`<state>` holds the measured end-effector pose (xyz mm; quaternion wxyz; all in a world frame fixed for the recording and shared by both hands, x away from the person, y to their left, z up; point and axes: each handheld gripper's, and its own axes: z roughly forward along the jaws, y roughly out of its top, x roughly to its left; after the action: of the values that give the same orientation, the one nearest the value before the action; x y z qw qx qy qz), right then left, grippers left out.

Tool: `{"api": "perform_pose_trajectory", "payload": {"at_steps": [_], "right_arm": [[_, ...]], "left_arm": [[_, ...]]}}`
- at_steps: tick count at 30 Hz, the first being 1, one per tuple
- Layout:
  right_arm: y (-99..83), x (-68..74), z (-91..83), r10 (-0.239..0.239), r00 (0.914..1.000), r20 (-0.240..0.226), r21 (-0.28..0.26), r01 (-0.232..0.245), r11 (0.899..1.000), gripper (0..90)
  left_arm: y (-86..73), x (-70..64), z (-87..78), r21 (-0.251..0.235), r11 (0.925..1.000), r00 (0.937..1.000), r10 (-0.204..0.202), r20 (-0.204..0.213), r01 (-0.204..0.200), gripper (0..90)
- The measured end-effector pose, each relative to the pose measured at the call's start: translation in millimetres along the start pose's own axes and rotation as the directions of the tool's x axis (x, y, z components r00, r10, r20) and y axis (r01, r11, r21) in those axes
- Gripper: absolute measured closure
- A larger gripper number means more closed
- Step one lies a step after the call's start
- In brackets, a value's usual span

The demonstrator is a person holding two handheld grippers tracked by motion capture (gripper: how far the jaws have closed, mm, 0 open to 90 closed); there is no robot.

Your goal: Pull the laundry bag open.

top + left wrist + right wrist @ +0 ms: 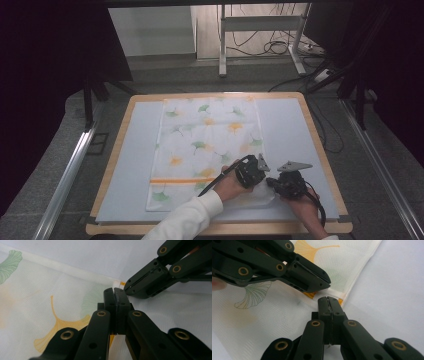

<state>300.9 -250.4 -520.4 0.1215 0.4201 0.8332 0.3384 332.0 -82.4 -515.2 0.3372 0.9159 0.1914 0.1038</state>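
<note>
Cloth (207, 145) corner between both closed jaws

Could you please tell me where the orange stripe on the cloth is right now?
In the high view the orange stripe crosses the cloth near its close end, left of the left gripper, which sits beside the right gripper.

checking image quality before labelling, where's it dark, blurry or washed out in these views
High view: surroundings dark, the cloth evenly lit but soft. Left gripper view: left claw sharp, its near links blurred, cloth pale and washed out. Right gripper view: right claw crisp, a blurred fingertip at the left edge.
</note>
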Motion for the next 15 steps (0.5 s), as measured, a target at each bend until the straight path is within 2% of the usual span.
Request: {"api": "perform_pose_trajectory", "payload": {"at_steps": [6,15], "right_arm": [[0.2,0.1,-0.5,-0.007,1.0000,0.000,0.007,0.007,1.000,89.8],[-0.3,-0.1,-0.2,-0.005,1.0000,-0.004,0.000,0.005,1.000,89.8]], "left_arm": [[-3.5,2.3,-2.2,-0.001,0.9998,0.9998,-0.019,0.002,0.019,90.0],[-9.6,5.5,-7.8,0.004,0.9997,0.9997,-0.025,0.007,0.025,90.0]]}}
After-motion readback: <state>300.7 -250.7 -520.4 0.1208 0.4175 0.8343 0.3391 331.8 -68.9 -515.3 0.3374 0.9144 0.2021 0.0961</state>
